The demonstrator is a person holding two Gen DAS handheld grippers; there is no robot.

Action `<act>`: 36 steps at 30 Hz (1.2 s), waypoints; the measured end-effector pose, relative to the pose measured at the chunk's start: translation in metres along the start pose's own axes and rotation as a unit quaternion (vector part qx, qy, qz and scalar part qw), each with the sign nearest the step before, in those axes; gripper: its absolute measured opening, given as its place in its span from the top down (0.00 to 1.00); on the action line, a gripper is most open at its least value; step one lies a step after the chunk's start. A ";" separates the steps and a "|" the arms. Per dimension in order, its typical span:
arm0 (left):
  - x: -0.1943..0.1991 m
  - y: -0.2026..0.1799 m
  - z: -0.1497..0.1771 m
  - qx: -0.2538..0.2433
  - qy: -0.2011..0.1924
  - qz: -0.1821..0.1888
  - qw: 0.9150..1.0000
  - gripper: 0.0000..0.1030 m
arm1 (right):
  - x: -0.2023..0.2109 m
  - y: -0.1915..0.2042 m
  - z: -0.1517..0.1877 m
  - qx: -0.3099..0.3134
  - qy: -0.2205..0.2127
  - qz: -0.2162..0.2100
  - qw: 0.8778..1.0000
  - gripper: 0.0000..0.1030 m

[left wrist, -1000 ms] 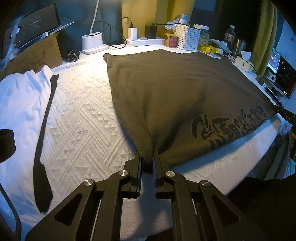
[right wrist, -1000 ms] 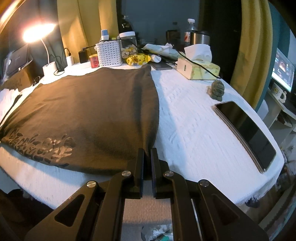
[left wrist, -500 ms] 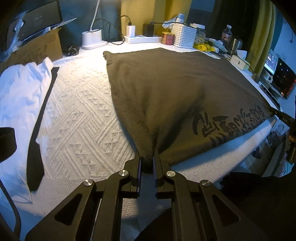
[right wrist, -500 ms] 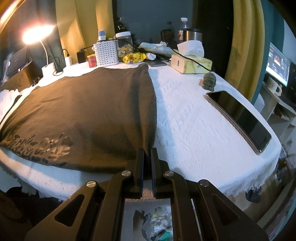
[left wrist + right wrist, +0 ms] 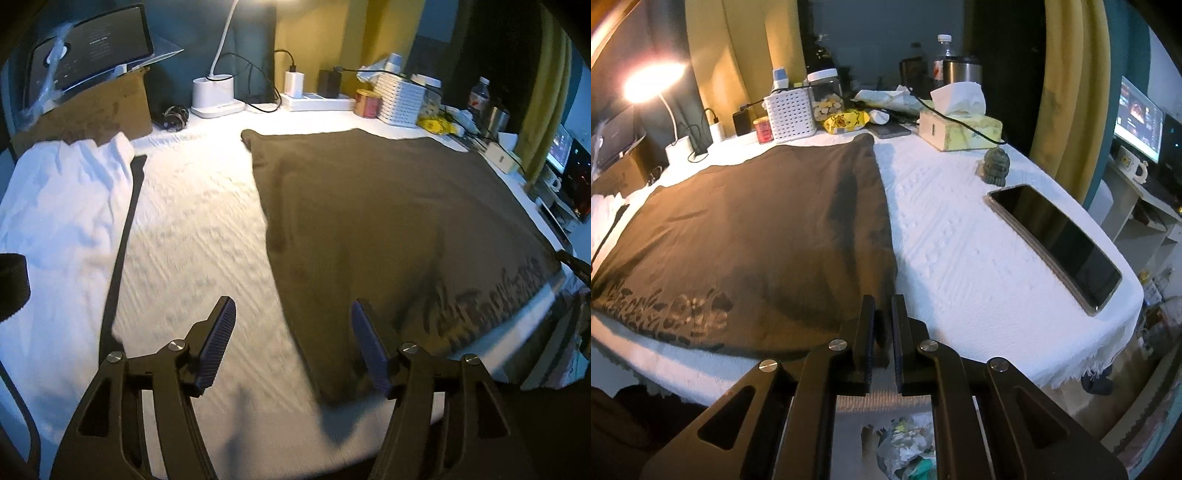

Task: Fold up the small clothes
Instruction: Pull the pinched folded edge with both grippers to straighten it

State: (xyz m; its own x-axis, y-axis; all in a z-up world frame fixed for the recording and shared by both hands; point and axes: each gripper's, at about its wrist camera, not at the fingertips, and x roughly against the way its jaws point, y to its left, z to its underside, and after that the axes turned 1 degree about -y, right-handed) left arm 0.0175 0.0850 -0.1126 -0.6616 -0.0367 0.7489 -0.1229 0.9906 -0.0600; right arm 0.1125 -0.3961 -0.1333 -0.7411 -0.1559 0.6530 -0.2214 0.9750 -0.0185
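Observation:
An olive garment [image 5: 388, 221] with dark lettering lies spread flat on the white textured tablecloth [image 5: 192, 229]. My left gripper [image 5: 292, 308] hovers over the garment's near left corner. Its jaws are opening wide and hold nothing, though the cloth edge lies below them. In the right wrist view the same garment [image 5: 757, 229] reaches to the near right corner. My right gripper [image 5: 882, 306] still has that corner between its pads, and its jaws are starting to open.
A white garment [image 5: 62, 206] and a black strap [image 5: 122, 251] lie at the left. Lamp base [image 5: 214, 96], chargers and a white basket [image 5: 400, 103] line the back. A phone [image 5: 1056, 240], a small figurine [image 5: 997, 166] and a tissue box [image 5: 960, 129] sit to the right.
My left gripper let go of the garment's corner, opened wide and lifted a little; the corner dropped flat. The right gripper's gap widened slightly with the cloth still in it.

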 end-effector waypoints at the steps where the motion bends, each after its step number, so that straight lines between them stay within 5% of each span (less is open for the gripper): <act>1: -0.005 0.000 -0.007 0.000 -0.001 0.001 1.000 0.37 | 0.000 0.000 -0.002 0.000 0.000 0.002 1.000 0.83; 4: -0.020 0.002 -0.025 -0.005 -0.007 0.007 1.000 0.37 | -0.004 0.002 -0.011 -0.004 -0.004 0.002 1.000 0.69; 12: -0.068 0.013 -0.058 -0.007 0.011 0.009 1.000 0.38 | -0.032 0.009 -0.044 -0.013 -0.002 -0.002 1.000 0.69; 15: -0.081 0.015 -0.064 -0.007 0.023 0.008 1.000 0.53 | -0.048 0.009 -0.058 -0.011 0.003 -0.007 1.000 0.68; 17: -0.087 0.014 -0.067 -0.010 0.024 0.008 1.000 0.54 | -0.060 0.010 -0.067 -0.006 0.009 -0.011 1.000 0.68; 21: -0.092 0.005 -0.073 -0.024 0.032 0.025 0.999 0.91 | -0.090 0.005 -0.085 0.000 0.031 -0.020 0.999 0.69; 22: -0.093 0.001 -0.074 -0.028 0.035 0.027 0.999 0.94 | -0.097 0.004 -0.088 0.000 0.038 -0.021 0.999 0.69; 26: -0.092 -0.003 -0.075 -0.026 0.037 -0.003 0.999 0.95 | -0.117 0.004 -0.094 0.026 0.070 -0.035 0.997 0.69; 29: -0.090 -0.001 -0.075 -0.022 0.041 -0.027 0.999 0.96 | -0.119 0.006 -0.097 0.047 0.069 -0.027 0.996 0.93; 36: -0.086 -0.003 -0.077 -0.006 0.033 -0.061 0.998 0.96 | -0.116 -0.003 -0.096 0.037 0.067 -0.036 0.996 0.93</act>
State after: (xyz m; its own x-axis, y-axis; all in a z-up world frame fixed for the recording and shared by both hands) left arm 0.1313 0.0955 -0.1260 -0.5918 -0.1490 0.7922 -0.1908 0.9807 0.0419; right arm 0.2601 -0.3659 -0.1363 -0.6313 -0.1972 0.7500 -0.3198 0.9473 -0.0201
